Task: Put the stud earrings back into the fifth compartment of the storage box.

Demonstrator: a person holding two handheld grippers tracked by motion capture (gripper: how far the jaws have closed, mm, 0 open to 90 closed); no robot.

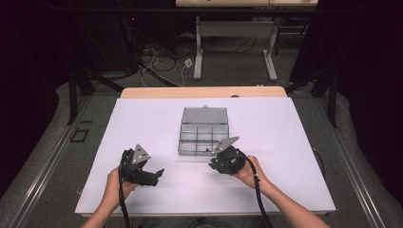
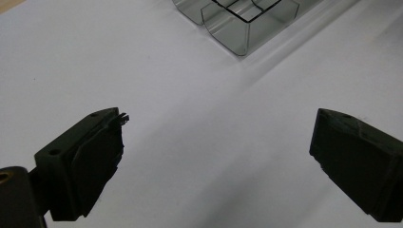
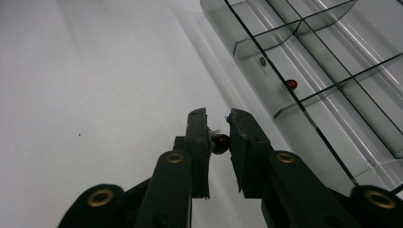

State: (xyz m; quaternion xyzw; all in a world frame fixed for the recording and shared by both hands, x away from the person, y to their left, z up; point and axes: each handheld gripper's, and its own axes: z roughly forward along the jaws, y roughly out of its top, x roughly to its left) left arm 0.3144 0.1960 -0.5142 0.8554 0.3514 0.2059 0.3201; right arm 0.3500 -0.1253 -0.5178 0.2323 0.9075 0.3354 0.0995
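Beside the clear organizer box point(image 3: 332, 71), right gripper point(image 3: 219, 128) fingers pinched a red bead point(image 3: 220, 142), left gripper point(image 2: 216, 156) released; a loose pinch could drop it short.

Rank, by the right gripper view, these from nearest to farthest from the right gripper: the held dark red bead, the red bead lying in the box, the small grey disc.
1. Dark red bead, between the jaws.
2. Red bead, in a compartment up right.
3. Small grey disc, beyond it.

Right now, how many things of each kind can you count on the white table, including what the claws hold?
Clear divided box: 1
Red beads: 2, one in the box, one held by the right claw
Small grey disc in the box: 1
Total: 4
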